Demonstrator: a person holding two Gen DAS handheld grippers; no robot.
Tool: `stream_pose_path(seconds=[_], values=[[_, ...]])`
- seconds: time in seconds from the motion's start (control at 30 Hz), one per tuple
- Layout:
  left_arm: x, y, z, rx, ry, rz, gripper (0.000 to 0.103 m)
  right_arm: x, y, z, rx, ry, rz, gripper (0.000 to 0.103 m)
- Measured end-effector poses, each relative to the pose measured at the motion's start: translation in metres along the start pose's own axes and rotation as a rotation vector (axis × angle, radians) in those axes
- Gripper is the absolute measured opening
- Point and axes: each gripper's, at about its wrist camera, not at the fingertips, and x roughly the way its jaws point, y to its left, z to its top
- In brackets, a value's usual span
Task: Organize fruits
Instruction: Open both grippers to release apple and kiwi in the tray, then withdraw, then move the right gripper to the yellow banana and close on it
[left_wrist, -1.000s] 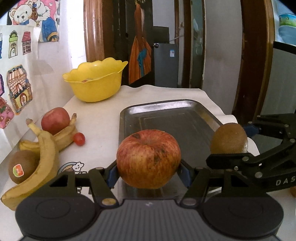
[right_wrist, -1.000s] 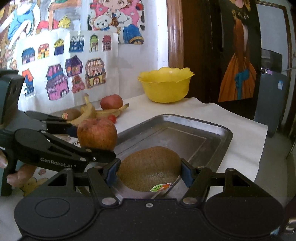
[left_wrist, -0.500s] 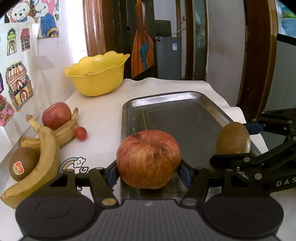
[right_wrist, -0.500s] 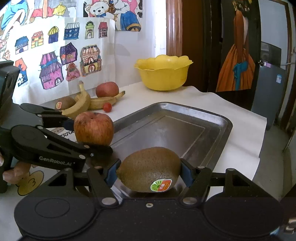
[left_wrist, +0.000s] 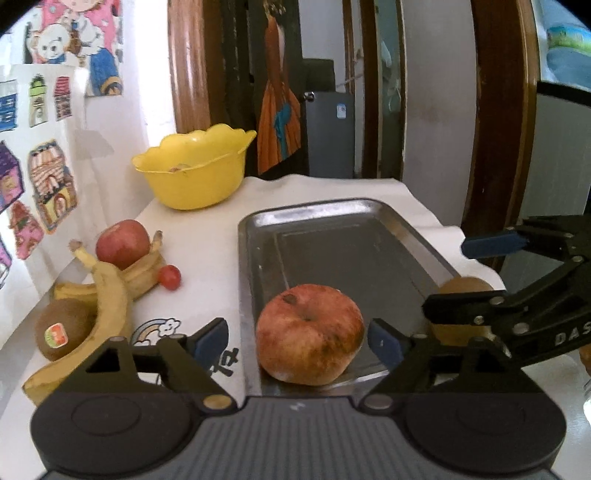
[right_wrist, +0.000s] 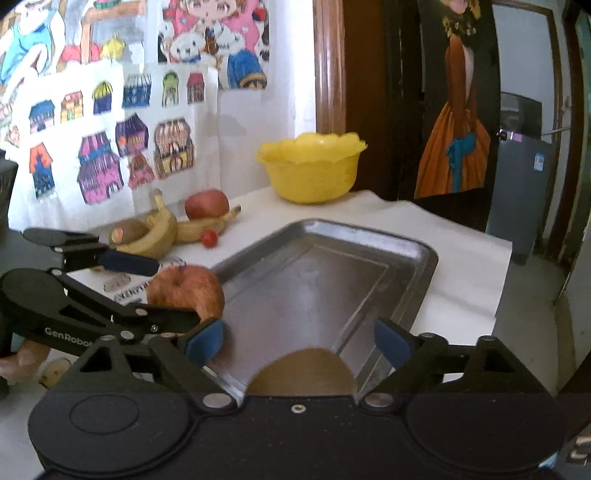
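Observation:
A speckled red apple (left_wrist: 309, 334) lies at the near left corner of the metal tray (left_wrist: 351, 243). My left gripper (left_wrist: 297, 339) straddles it, jaws opening, pads clear of the fruit. A brown kiwi (right_wrist: 301, 373) rests at the tray's near edge, low between the opening jaws of my right gripper (right_wrist: 299, 341), untouched by the pads. In the right wrist view the apple (right_wrist: 186, 291) shows behind the left gripper's finger. From the left wrist, the kiwi (left_wrist: 463, 288) is half hidden by the right gripper's arm.
On the white cloth left of the tray lie bananas (left_wrist: 107, 295), a second red apple (left_wrist: 122, 243), a cherry tomato (left_wrist: 170, 277) and a stickered kiwi (left_wrist: 61, 332). A yellow bowl (left_wrist: 195, 173) stands at the back. Drawings hang on the left wall.
Both grippers have spread their jaws and released their fruit. The apple and the kiwi have dropped onto the tray's near end. The left gripper has drawn back slightly.

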Motion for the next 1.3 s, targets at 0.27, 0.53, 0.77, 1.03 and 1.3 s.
stream_pose_path(seconds=[0.27,0.53,0.77,1.03,1.3], values=[[-0.049,0.022,-0.004,-0.072,-0.126,0.021,0.102,-0.044,0.023,0.014,-0.021,-0.128,-0.022,0.102],[-0.102,0.066,-0.017,-0.172,-0.2,0.14,0.103,-0.074,0.063,0.033,-0.021,-0.231,0.001,0.102],[-0.143,0.107,-0.042,-0.215,-0.202,0.257,0.103,-0.083,0.123,0.048,-0.095,-0.251,0.084,0.102],[-0.173,0.143,-0.072,-0.248,-0.177,0.33,0.103,-0.075,0.184,0.05,-0.183,-0.209,0.173,0.102],[-0.177,0.148,-0.087,-0.205,-0.139,0.314,0.103,-0.059,0.218,0.053,-0.186,-0.099,0.224,0.102]])
